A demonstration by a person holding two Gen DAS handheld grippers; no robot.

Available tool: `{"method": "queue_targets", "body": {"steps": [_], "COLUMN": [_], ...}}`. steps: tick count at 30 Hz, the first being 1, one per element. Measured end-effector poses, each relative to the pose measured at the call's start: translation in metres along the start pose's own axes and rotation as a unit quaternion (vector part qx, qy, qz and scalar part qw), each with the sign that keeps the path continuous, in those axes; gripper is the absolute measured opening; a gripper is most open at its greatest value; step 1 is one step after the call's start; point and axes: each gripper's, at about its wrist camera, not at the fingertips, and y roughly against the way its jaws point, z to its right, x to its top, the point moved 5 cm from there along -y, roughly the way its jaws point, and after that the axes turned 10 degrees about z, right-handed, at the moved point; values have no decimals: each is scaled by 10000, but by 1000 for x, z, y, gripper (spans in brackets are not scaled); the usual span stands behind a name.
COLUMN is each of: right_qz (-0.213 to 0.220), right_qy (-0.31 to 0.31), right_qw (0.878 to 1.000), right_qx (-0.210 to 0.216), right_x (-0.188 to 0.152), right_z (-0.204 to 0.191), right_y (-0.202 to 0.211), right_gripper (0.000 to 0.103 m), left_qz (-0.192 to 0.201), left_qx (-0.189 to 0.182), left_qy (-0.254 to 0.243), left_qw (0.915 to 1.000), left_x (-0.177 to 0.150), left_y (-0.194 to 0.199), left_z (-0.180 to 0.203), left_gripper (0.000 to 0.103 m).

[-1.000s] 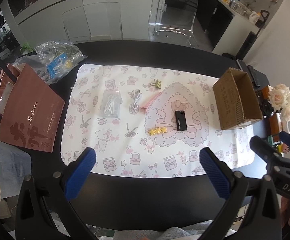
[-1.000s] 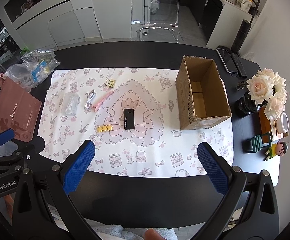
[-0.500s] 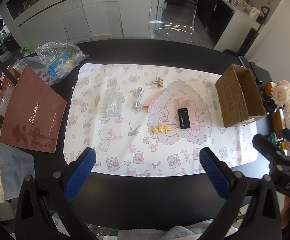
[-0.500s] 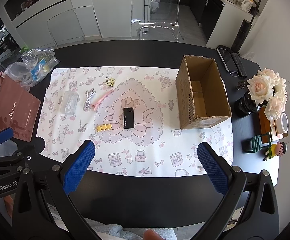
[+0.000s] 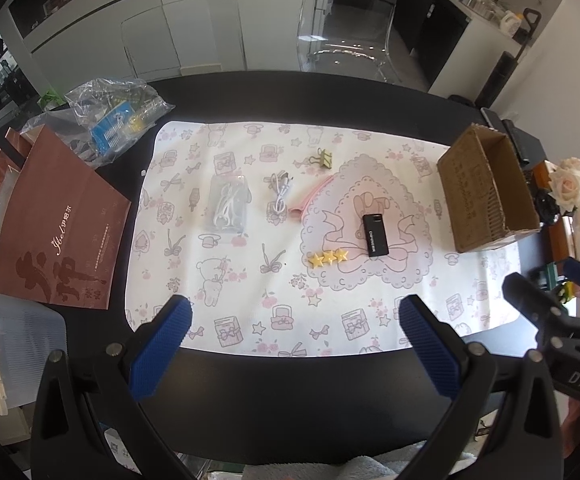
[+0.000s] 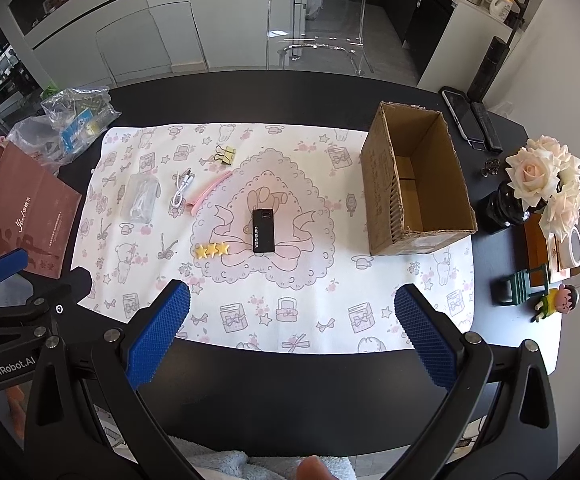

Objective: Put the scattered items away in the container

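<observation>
An open cardboard box (image 6: pixel 418 184) (image 5: pixel 486 192) stands on the right end of a patterned mat (image 6: pixel 290 312). Scattered on the mat lie a black rectangular device (image 6: pixel 263 230) (image 5: pixel 375 234), a yellow three-star clip (image 6: pixel 211 249) (image 5: pixel 328 257), a pink hair clip (image 6: pixel 209 192), a coiled white cable (image 6: pixel 182 191), a yellow binder clip (image 6: pixel 225 155) and a clear pouch (image 6: pixel 140 198). My left gripper (image 5: pixel 296 350) and right gripper (image 6: pixel 290 332) both hover open over the mat's near edge, holding nothing.
A brown paper bag (image 5: pixel 54 232) and a clear plastic bag (image 5: pixel 110 124) lie left of the mat. A vase of roses (image 6: pixel 538 184), a tape roll, a small figurine (image 6: pixel 558 300), a phone (image 6: pixel 464 116) sit to the right. A clear chair (image 6: pixel 314 24) stands behind the table.
Both cameras have drifted slightly, the left view shifting so the mat and box sit a little further right. The items have not moved and both grippers stay open.
</observation>
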Motion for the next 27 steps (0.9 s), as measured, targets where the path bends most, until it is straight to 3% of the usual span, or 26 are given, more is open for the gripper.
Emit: {"method": "queue_targets", "body": {"steps": [14, 20, 27], "right_qz": [-442, -458, -678], "right_qy": [7, -6, -70], "right_qw": [9990, 9988, 9976], "right_qx": [24, -175, -99], "right_x": [-9, 3, 8], "right_z": [-14, -17, -28], "right_y": [-75, -102, -143], "right_gripper": [103, 103, 103], "left_qz": [-244, -245, -373], "left_qx": [95, 58, 32], "left_qy": [-23, 77, 295], "left_qw": [9997, 9997, 9989], "left_x": [-2, 8, 19], "left_y": [-74, -108, -148], "left_z": [-28, -42, -61], "left_gripper": [103, 103, 103]}}
